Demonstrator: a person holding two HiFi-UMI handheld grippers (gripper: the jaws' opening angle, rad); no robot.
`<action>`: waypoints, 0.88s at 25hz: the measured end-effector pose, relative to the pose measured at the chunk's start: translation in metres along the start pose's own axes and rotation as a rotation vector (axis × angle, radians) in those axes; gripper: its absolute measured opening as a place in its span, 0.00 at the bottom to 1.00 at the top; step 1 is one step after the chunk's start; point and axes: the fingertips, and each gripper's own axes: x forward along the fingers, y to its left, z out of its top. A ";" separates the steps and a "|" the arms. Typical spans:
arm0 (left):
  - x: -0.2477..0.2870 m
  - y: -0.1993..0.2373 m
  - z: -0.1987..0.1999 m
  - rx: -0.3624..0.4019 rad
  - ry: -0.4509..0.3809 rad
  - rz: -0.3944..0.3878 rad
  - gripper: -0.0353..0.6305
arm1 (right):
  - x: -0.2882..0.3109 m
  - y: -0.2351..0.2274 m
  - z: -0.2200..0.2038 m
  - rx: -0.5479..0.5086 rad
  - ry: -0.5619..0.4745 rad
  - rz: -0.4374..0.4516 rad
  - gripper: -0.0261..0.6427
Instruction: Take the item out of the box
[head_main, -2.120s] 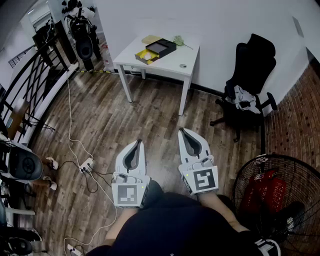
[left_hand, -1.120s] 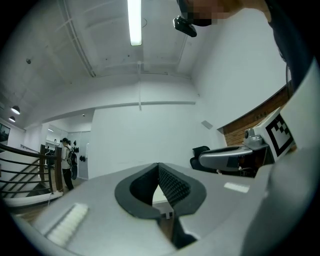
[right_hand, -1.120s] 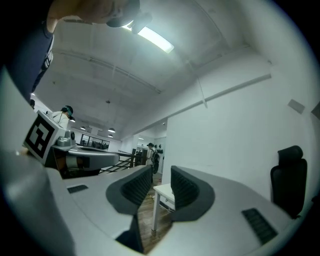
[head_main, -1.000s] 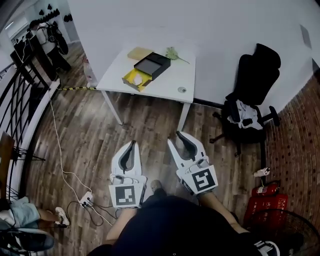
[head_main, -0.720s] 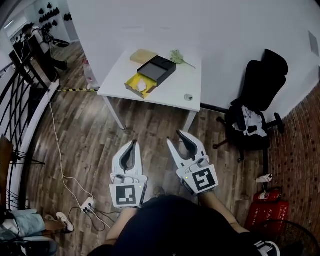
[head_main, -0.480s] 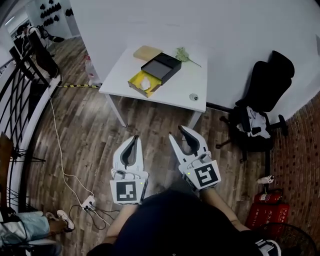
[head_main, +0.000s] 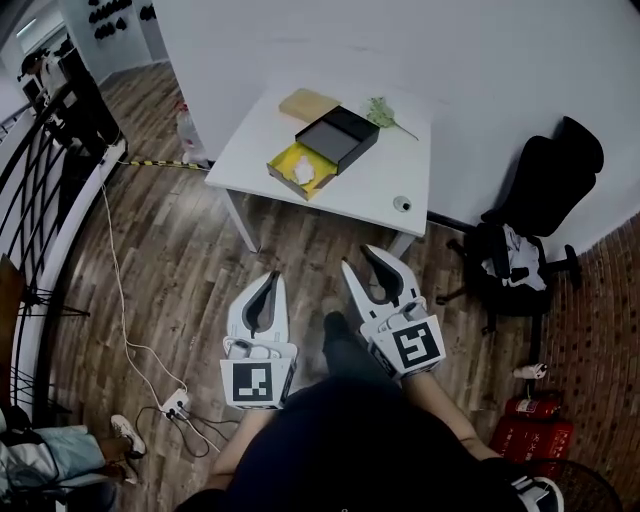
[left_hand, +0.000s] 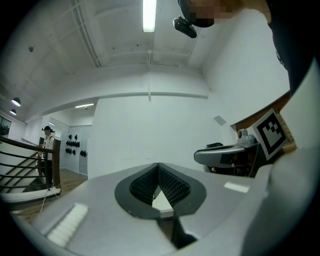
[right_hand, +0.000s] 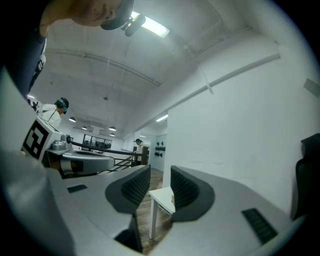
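Over the wood floor (head_main: 180, 250), well short of the white worktop (head_main: 385, 185), both claws point level toward it. The left claw (head_main: 273, 279) is clenched: its ribbed pads meet at the tips and nothing sits between them, with only a sliver of the worktop showing through the gap behind the tips. The right claw (head_main: 357, 258) is released. Its jaws have just been opening and now stand apart, empty, framing the near corner and one leg of the worktop in the right gripper view. Neither claw touches anything.

On the worktop lies an open black box (head_main: 345, 137), and a yellow tray (head_main: 298, 175) sits against its near side, touching it. A white item (head_main: 303, 172) rests in the yellow tray; it is too small to tell what it is. Behind the black box lie a tan slab (head_main: 308, 104) and a green sprig (head_main: 383, 115). A small round thing (head_main: 402, 204) sits near the worktop's right front corner, and it cannot be made out either.

The person's dark clothing fills the bottom of the head view and covers both hands behind the marker cubes. An office chair (head_main: 540, 190) stands to the right, with crumpled cloth on its seat. Something red at the lower right is cut off by the frame edge.
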 end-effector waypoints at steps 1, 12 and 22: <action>0.004 0.003 -0.001 -0.001 -0.001 0.003 0.07 | 0.005 -0.001 -0.001 0.000 -0.005 0.009 0.19; 0.077 0.033 -0.009 0.007 -0.023 0.027 0.07 | 0.085 -0.040 -0.019 0.001 -0.044 0.088 0.19; 0.217 0.079 -0.007 0.016 -0.035 0.093 0.07 | 0.215 -0.128 -0.028 -0.018 -0.025 0.203 0.19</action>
